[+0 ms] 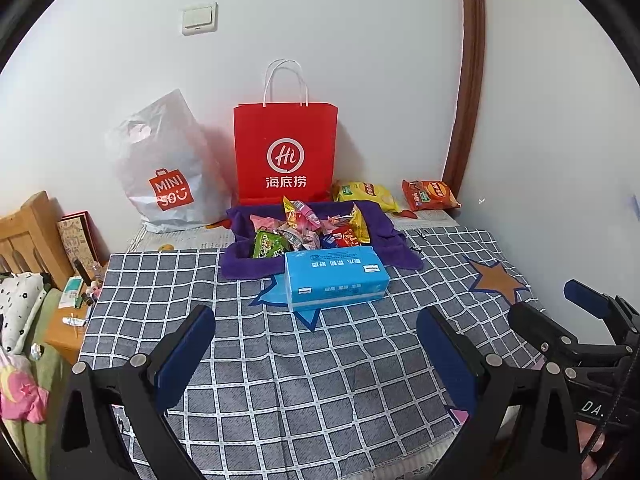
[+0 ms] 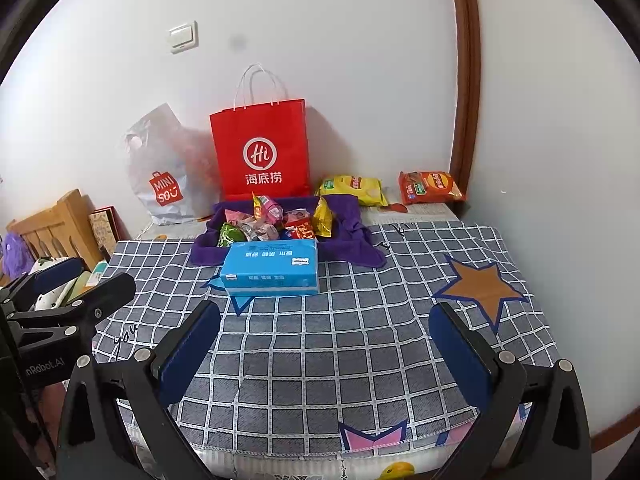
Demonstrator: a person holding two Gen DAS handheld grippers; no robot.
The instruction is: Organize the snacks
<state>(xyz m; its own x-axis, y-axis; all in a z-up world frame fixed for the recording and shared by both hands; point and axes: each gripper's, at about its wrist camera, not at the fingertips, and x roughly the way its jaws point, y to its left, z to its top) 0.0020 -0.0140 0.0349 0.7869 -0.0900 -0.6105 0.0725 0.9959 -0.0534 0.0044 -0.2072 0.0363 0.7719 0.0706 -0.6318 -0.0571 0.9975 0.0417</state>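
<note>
Both grippers hover low over the near edge of a worktop covered in a grey checked cloth (image 1: 304, 380) with star patches. The left gripper (image 1: 316, 356) has its jaws spread wide with nothing between them; the right gripper (image 2: 324, 356) is likewise wide apart and empty. Each appears at the edge of the other's view, side by side and near each other.

Further out, mid-worktop, lies a blue tissue pack (image 1: 336, 278), flat on its broad face. Touching its far side is a purple towel (image 1: 384, 236) bunched into a shallow nest that holds the snack pile (image 1: 308, 228): small crinkly packets in green, pink, red and yellow, heaped loosely and overlapping.

Beyond the towel, against the wall, stand a red paper bag (image 1: 285, 152) with white rope handles and a white plastic Miniso bag (image 1: 168, 176) to its left. To the right, near the corner, lie a yellow chip bag (image 1: 366, 194) and an orange-red chip bag (image 1: 430, 194), just apart.

The packets look light, thin and slippery, likely to slide or crumple; the air-filled chip bags probably crush easily. Pinching a sealed top edge or corner seems safest.
</note>
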